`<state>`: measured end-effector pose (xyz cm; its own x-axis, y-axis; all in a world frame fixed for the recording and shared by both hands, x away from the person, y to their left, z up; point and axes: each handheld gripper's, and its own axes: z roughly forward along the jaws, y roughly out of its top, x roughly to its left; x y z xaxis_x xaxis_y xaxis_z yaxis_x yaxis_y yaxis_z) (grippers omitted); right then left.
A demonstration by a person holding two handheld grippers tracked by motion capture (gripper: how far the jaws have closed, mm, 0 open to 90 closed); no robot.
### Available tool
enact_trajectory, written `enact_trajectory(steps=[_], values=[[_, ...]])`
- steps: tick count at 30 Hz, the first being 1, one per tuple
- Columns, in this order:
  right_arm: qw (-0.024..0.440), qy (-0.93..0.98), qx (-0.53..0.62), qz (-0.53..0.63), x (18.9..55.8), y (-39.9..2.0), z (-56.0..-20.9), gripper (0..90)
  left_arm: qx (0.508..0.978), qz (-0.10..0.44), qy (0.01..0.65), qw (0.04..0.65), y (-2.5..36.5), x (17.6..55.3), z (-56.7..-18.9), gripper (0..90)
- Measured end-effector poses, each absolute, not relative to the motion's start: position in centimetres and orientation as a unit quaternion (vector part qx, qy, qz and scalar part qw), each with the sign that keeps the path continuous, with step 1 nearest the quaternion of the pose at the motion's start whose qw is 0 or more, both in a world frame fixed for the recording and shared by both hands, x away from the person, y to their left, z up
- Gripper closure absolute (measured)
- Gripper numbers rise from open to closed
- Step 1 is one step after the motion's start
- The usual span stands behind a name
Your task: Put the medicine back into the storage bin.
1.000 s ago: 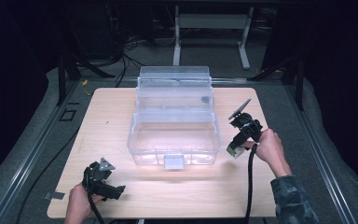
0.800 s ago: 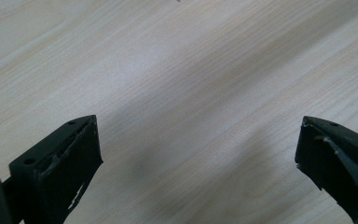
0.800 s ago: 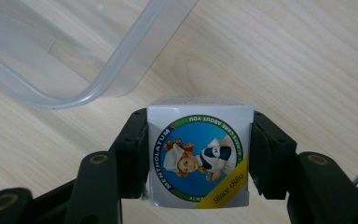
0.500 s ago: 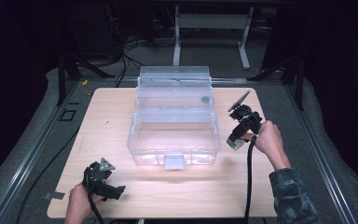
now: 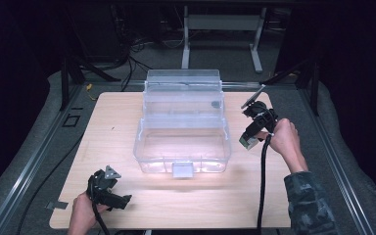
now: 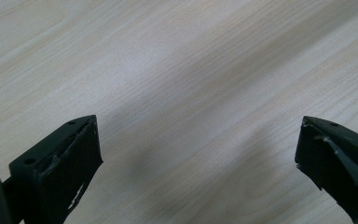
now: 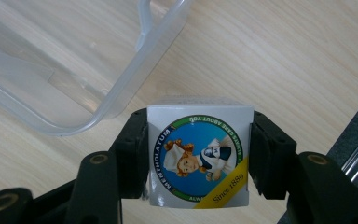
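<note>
A clear plastic storage box (image 5: 183, 132) stands open in the middle of the wooden table (image 5: 103, 132), its lid tilted back. My right gripper (image 5: 248, 141) hangs just right of the box's right wall, shut on a small white Mentholatum carton (image 7: 199, 156) that has a round blue and green label. In the right gripper view the box's rounded corner (image 7: 121, 88) lies up and left of the carton. My left gripper (image 5: 122, 201) rests near the table's front left edge, open, with bare wood between its jaws in the left gripper view.
The table's right edge (image 7: 349, 135) runs close by the carton. A grey padded border (image 5: 44, 142) and metal rails surround the table. Stands and cables sit in the dark behind it.
The right gripper with the carton has drifted slightly up and toward the box's right side. The left gripper has stayed put.
</note>
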<state>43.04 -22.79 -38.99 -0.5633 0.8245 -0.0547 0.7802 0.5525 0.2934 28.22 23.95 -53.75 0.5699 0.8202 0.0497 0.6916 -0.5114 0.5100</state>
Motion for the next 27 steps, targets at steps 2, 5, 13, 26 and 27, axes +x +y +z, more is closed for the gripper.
enact_trajectory(steps=[2,5,13,26,27], values=[[0.095,0.875,0.458,0.121,43.0,-22.8,-38.6,46.8,0.857,0.143,0.441,0.224,23.9,28.2,-53.8,0.2],[0.096,0.875,0.458,0.126,43.0,-22.7,-38.0,46.9,0.858,0.144,0.441,0.221,23.9,28.2,-53.8,0.2],[0.104,0.879,0.449,0.119,42.7,-22.2,-36.8,46.8,0.86,0.144,0.437,0.221,23.8,28.2,-53.8,0.1],[0.122,0.886,0.428,0.127,42.3,-20.4,-35.2,46.8,0.86,0.144,0.435,0.223,23.8,28.2,-53.8,0.1],[0.119,0.887,0.425,0.135,42.3,-20.2,-35.1,46.8,0.86,0.144,0.435,0.223,23.8,28.2,-53.8,0.1]])
